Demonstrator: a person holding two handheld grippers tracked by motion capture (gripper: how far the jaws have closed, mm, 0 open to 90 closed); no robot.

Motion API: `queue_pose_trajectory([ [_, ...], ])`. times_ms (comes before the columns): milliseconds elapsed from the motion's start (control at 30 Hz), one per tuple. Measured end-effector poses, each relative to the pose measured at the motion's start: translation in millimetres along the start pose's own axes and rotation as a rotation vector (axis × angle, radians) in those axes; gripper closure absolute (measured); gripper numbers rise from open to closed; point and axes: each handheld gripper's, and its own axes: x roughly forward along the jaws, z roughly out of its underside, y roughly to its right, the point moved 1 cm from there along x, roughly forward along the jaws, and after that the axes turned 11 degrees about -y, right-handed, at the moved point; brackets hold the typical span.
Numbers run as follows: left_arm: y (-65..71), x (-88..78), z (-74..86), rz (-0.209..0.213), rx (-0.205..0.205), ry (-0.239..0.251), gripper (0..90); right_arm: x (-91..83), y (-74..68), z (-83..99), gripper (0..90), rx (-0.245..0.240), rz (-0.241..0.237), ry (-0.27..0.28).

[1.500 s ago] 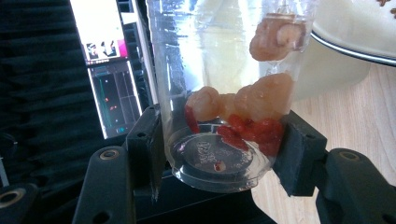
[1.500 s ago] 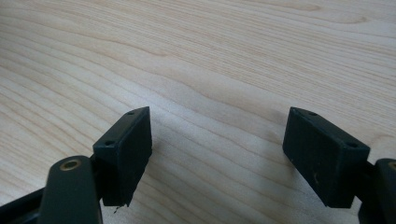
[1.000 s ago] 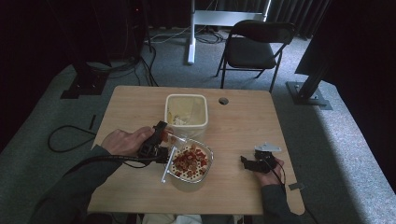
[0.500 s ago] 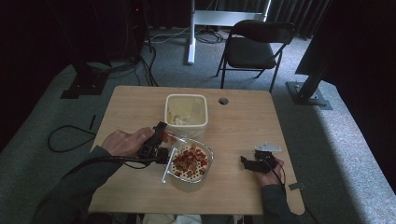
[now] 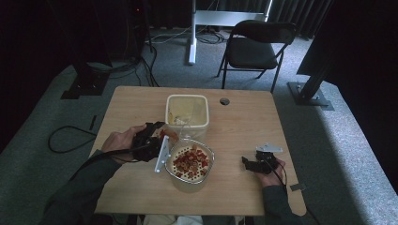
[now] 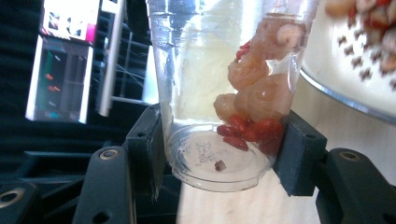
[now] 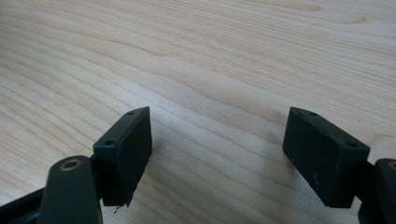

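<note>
My left gripper [image 5: 157, 137] lies tipped on its side just left of a clear bowl [image 5: 207, 169]. It is shut on a clear plastic cup [image 6: 210, 84], and the black pads [image 6: 145, 149] press the cup's base from both sides. The cup [image 5: 170, 135] leans toward the bowl and holds pale orange lumps and small red berries [image 6: 250, 130]. Red and tan pieces lie in the bowl on a white perforated insert [image 5: 180, 161]. My right gripper [image 5: 245, 162] rests on the table [image 5: 234, 122] to the right of the bowl. Its jaws [image 7: 217, 154] stand open with bare wood between them.
A square cream tub [image 5: 187, 111] stands just behind the bowl. There is a round cable hole [image 5: 225, 101] in the table near its far edge. A folding chair [image 5: 256, 47] stands on the carpet beyond the table. Cables lie on the floor at the left.
</note>
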Motion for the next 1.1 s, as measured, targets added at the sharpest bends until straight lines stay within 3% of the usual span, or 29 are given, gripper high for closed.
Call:
queue_pose_trajectory([
  [33, -2.5, 0.1, 0.6, 0.018, -0.039, 0.018, 43.5, 0.0, -0.1, 0.0, 23.4, 0.001, 0.0, 0.0],
  [133, -10.9, 3.3, 4.7, 0.098, -0.207, 0.101, 43.5, 0.0, -0.1, 0.0, 23.4, 0.001, 0.0, 0.0],
  [267, -17.0, 12.0, 10.9, 0.157, -0.337, 0.15, 43.5, -0.1, 0.0, 0.0, 23.4, 0.001, -0.001, -0.001],
  [333, -18.9, 15.2, 13.0, 0.182, -0.379, 0.166, 43.4, -0.2, 0.3, 0.1, 23.4, 0.003, -0.005, 0.0],
  [800, -34.4, 22.8, 12.8, 0.229, -0.549, 0.27, 43.4, -0.3, 0.4, 0.1, 23.4, 0.004, -0.006, 0.0],
  [1100, -43.4, 37.1, 11.0, 0.263, -0.668, 0.322, 43.3, -0.2, 0.2, 0.1, 23.4, 0.004, -0.005, 0.0],
])
